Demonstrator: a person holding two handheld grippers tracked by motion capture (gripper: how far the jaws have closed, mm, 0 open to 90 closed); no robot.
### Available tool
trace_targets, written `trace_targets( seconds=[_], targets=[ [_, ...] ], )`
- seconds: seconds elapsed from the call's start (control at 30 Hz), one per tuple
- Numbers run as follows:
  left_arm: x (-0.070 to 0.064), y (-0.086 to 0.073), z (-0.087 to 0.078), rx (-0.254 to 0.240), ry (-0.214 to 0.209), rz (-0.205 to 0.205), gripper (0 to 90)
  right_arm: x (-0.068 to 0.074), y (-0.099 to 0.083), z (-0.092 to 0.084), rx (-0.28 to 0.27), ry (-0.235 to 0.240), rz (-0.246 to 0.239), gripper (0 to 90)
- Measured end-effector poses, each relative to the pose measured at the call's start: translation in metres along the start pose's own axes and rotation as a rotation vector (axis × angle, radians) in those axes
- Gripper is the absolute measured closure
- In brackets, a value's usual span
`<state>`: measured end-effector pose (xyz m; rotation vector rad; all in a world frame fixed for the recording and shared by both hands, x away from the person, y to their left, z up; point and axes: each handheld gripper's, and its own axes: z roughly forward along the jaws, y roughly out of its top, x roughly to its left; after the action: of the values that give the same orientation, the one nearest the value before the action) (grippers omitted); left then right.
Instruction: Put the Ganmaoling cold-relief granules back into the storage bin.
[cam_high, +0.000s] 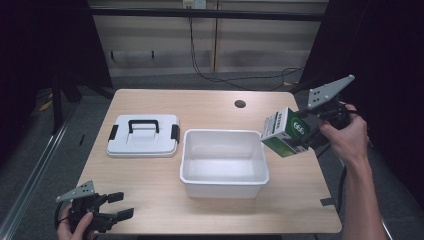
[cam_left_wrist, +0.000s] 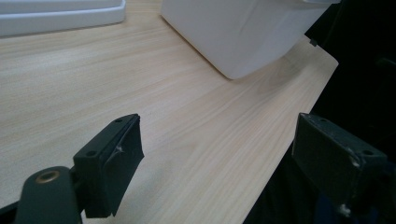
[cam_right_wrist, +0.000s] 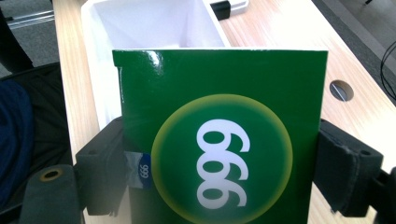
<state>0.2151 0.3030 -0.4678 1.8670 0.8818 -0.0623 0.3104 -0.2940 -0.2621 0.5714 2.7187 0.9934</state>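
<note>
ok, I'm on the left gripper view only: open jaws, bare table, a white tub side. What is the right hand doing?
Observer: The right gripper is shut on a green box, held in the air by the white tub's right rim.
Operator: Anything in the tub?
Observer: No, its inside looks bare.
Operator: Lid?
Observer: The white lid with black handle lies flat on the table, left of the tub.

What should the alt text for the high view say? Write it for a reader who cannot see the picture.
The right gripper holds a green box in the air beside the right rim of an open white tub on a wooden table. A white lid lies left of the tub, and the left gripper waits open at the near left corner.
</note>
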Motion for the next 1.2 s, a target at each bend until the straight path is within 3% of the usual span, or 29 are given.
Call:
trace_targets(
  seconds=[0.5,0.63,0.9,1.2],
  targets=[
    [0.001,0.000,0.000,0.000,0.009,-0.004,16.0,0.000,0.039,0.029,0.083,0.052,-0.055,16.0],
    [0.000,0.000,-0.001,0.000,0.007,-0.004,16.0,0.002,0.050,0.041,0.127,0.067,-0.075,16.0],
    [0.000,0.000,-0.001,-0.001,0.006,-0.009,16.0,0.005,0.058,0.053,0.158,0.086,-0.104,16.0],
    [0.000,0.000,-0.001,-0.002,0.005,-0.009,16.0,0.009,0.070,0.077,0.258,0.109,-0.141,16.0]
  ],
)
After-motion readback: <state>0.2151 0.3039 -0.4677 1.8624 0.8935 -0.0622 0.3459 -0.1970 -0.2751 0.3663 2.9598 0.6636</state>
